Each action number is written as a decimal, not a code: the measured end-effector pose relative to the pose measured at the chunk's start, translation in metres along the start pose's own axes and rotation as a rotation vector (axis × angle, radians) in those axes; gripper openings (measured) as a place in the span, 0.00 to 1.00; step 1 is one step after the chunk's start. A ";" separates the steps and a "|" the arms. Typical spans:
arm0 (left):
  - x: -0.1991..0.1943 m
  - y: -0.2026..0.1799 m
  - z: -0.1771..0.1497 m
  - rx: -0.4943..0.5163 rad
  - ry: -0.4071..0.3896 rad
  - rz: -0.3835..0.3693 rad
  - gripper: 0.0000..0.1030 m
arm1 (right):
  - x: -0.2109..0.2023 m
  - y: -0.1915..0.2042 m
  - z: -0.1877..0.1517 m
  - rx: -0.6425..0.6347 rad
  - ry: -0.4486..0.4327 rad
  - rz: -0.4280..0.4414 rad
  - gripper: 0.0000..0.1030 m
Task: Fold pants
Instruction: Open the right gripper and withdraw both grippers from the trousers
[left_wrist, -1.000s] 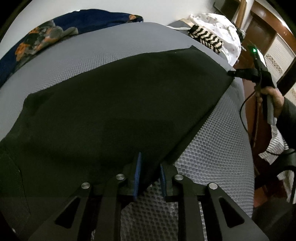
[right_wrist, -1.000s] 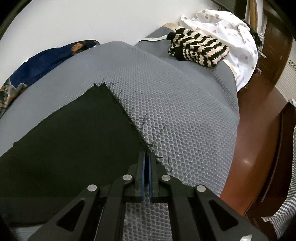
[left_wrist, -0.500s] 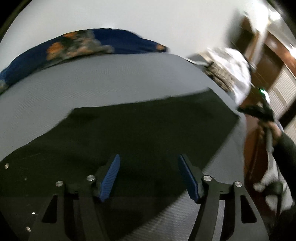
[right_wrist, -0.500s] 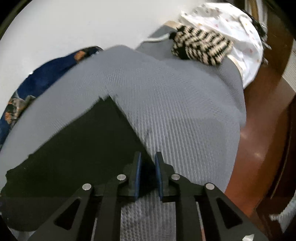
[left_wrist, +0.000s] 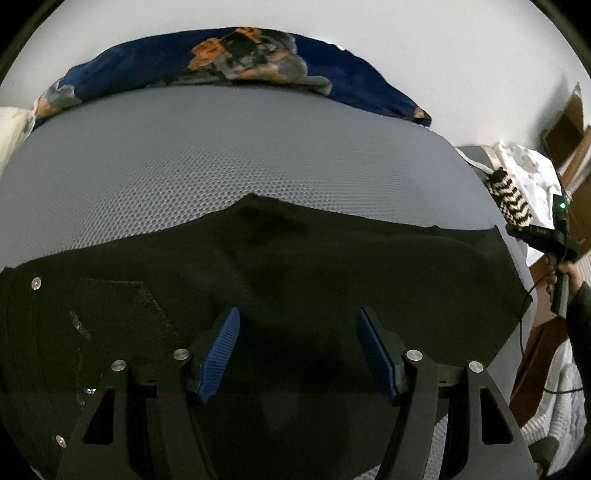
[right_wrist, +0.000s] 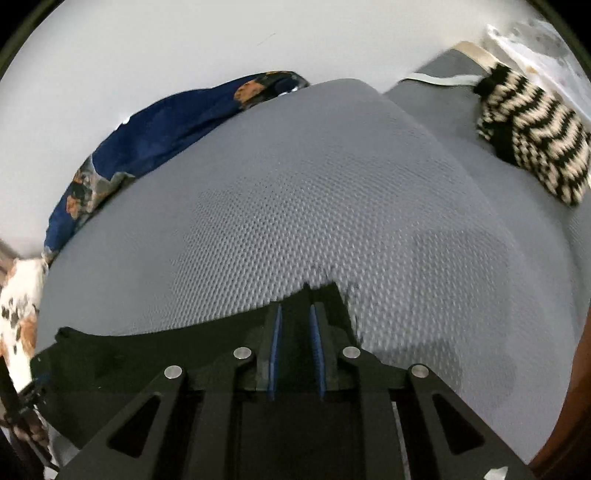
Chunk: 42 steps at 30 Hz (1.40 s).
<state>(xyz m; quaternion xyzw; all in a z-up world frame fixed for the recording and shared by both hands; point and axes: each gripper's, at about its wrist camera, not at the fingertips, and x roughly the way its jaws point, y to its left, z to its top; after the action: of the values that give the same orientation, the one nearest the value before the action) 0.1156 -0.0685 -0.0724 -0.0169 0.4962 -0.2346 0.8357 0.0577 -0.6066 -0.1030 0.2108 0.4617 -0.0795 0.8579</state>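
Observation:
Black pants lie flat across a grey mesh bed surface, waist and back pocket at the left, leg hem at the right. My left gripper is open wide above the seat area, holding nothing. My right gripper hovers over the hem corner of the pants; its jaws stand narrowly apart with black cloth seen between and under them. It also shows at the far right of the left wrist view, beside the hem.
A navy patterned cloth lies along the far edge by the white wall. A black-and-cream striped knit and a white garment lie at the right end. A wooden floor lies beyond the right edge.
My left gripper let go of the near edge, opened wide and moved left over the seat. My right gripper opened slightly from fully shut and shifted over the hem corner.

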 end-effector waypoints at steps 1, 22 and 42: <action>0.001 0.001 0.000 -0.005 0.006 0.007 0.64 | 0.004 0.000 0.002 -0.013 0.007 -0.007 0.15; 0.019 0.010 0.004 -0.075 0.073 0.070 0.64 | 0.028 -0.003 0.005 -0.117 0.055 0.038 0.18; 0.024 0.019 0.010 -0.050 0.034 0.119 0.64 | 0.013 0.011 -0.015 -0.068 -0.096 -0.293 0.00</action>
<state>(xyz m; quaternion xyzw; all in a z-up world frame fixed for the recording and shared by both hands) 0.1411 -0.0636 -0.0922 -0.0042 0.5162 -0.1723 0.8389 0.0575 -0.5892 -0.1174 0.1079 0.4485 -0.1983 0.8648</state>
